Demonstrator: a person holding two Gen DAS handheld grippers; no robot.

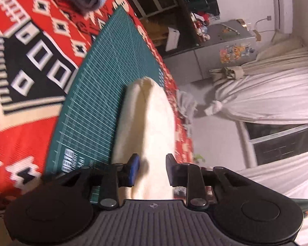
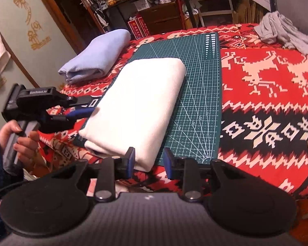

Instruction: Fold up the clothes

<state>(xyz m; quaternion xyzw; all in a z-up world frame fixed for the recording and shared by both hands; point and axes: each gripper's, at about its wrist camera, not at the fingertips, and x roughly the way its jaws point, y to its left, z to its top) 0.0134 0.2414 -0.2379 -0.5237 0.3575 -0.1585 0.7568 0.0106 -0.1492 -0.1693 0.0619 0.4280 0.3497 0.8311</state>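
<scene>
A white garment (image 2: 139, 94), folded into a thick rectangle, lies on a green cutting mat (image 2: 199, 102). My left gripper (image 2: 88, 106) is at the garment's left edge, jaws apart, tips just at the fold. Its own view shows the white garment (image 1: 149, 119) running away between the spread fingers of the left gripper (image 1: 153, 170), over the mat (image 1: 104, 78). My right gripper (image 2: 148, 162) hovers at the garment's near corner. That corner lies by the left pad, with a gap on the right, so nothing is pinched.
A red patterned blanket (image 2: 267, 82) covers the bed under the mat. A folded light-blue garment (image 2: 96, 55) lies at the far left, a crumpled grey one (image 2: 281, 32) at the far right. A person's hand (image 2: 24, 141) holds the left gripper's handle. Shelves and furniture stand behind.
</scene>
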